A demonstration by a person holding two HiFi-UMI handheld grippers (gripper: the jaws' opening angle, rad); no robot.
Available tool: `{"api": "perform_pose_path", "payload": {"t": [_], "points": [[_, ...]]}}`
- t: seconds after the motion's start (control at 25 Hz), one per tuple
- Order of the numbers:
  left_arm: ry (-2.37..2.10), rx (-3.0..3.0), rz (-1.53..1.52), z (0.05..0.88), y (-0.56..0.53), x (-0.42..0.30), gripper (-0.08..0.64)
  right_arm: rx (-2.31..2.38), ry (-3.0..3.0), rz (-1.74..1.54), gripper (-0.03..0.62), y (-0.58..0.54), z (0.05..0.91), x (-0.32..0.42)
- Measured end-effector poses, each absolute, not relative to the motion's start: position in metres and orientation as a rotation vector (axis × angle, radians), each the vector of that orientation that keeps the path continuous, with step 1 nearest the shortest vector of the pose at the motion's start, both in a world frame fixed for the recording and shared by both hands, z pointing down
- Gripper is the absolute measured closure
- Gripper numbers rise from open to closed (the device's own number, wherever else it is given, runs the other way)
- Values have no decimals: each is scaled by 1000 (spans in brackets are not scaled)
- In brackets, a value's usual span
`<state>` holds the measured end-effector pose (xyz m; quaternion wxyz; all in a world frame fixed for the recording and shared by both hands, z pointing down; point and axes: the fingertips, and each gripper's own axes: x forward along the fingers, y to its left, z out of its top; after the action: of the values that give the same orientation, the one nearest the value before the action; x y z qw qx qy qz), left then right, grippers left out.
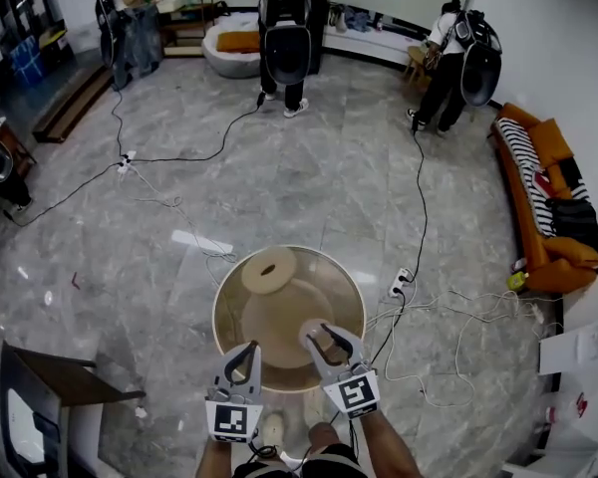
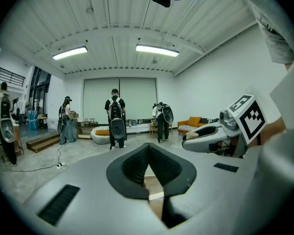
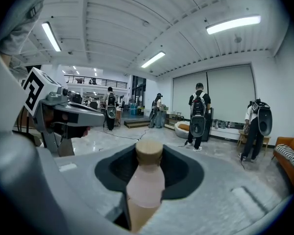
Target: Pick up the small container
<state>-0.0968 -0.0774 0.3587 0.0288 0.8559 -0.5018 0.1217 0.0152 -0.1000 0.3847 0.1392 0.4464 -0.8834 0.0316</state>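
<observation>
Grip security is the main concern. In the right gripper view, the container [image 3: 146,182] is seen pinched lengthwise between the jaws of the right gripper [image 3: 149,150], with its cap at frame centre. The squeeze should be held even and the gripper level, so that nothing is tipped or let slip. In the left gripper view, the left gripper [image 2: 148,148] is shown with jaws pressed together on nothing. In the head view, both grippers are seen at lower centre over the table [image 1: 219,312], and the lift is best made straight, clear of its rim.
</observation>
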Motion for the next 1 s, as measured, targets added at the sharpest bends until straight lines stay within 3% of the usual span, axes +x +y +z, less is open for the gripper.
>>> {"api": "perform_pose_path", "payload": {"t": [0.44,1.0], "points": [[-1546,2710,374,296,-9,-106,543,1376,-2533,42,457,-18,309,41],[-1583,2719,394,277,44,-129,543,1435,-2498,10,457,43,286,53]]}}
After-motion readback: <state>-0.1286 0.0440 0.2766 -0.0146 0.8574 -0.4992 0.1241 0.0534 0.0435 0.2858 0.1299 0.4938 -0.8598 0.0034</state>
